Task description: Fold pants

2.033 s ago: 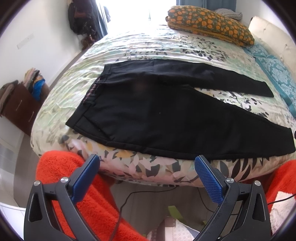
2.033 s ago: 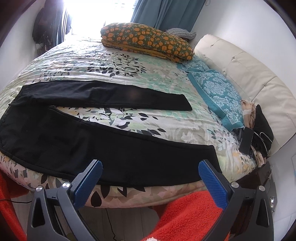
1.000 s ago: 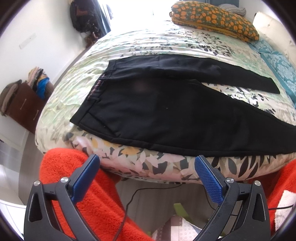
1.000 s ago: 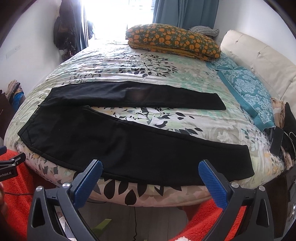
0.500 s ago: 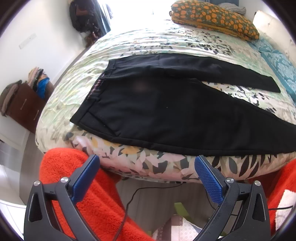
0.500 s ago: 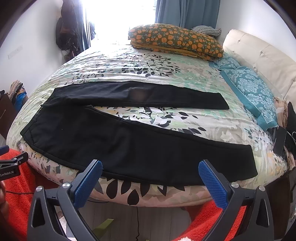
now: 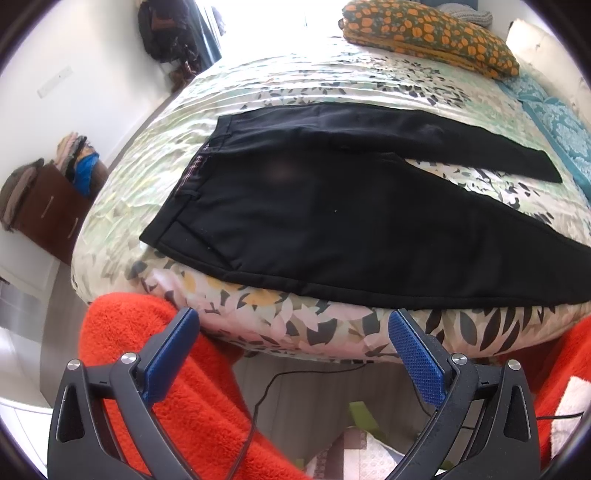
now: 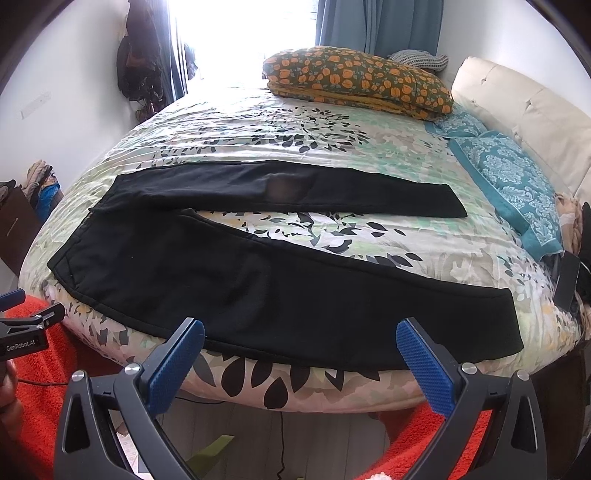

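The black pants (image 8: 280, 280) are lying flat across the middle of the frame on the bed (image 8: 332, 147), and the left gripper (image 7: 293, 345) and right gripper (image 8: 301, 349) are waiting wide apart below, likely needing to grab one leg next.

"GenRobot.AI" in white, on the black left tool (image 8: 26, 345) body

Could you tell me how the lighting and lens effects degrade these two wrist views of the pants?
Left wrist view: the window is blown out white, a hazy flare spot sits on the black pants, and fisheye bends the bed edge. Right wrist view: the same window glare, a pale smudge on the far leg, and dark vignette corners.
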Available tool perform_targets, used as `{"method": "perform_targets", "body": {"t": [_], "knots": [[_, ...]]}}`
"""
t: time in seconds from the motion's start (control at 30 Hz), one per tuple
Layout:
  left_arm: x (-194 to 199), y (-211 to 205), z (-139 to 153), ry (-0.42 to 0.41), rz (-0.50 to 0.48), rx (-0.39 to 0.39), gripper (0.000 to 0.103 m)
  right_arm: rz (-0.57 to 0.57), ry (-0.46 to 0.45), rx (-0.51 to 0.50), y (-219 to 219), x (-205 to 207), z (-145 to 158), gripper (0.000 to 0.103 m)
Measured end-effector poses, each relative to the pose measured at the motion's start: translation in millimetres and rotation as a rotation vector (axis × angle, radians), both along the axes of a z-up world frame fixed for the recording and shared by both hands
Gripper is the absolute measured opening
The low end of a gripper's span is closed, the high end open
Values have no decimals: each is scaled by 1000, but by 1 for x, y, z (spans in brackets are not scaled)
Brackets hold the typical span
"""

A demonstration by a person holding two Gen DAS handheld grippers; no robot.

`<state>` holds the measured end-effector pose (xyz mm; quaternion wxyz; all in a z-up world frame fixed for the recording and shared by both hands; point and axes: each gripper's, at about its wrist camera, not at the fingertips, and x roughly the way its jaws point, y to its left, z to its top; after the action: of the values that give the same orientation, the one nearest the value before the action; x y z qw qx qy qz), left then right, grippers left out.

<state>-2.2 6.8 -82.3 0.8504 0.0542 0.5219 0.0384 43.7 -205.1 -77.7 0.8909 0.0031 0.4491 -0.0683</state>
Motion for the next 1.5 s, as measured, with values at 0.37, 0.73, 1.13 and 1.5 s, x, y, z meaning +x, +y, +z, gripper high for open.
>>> {"method": "perform_targets", "body": {"t": [0.37, 0.73, 1.13, 1.5], "knots": [[2, -1, -5, 13, 1, -1, 102, 20, -7, 14, 3, 1, -3, 103], [3, -5, -4, -4, 2, 23, 102, 24, -2, 19, 4, 5, -7, 103], [16, 2, 21, -115, 42, 99, 102, 31, 6, 12, 5, 5, -11, 103], [50, 8, 59, -230, 99, 107, 102, 37, -2, -1, 8, 6, -10, 103]]}}
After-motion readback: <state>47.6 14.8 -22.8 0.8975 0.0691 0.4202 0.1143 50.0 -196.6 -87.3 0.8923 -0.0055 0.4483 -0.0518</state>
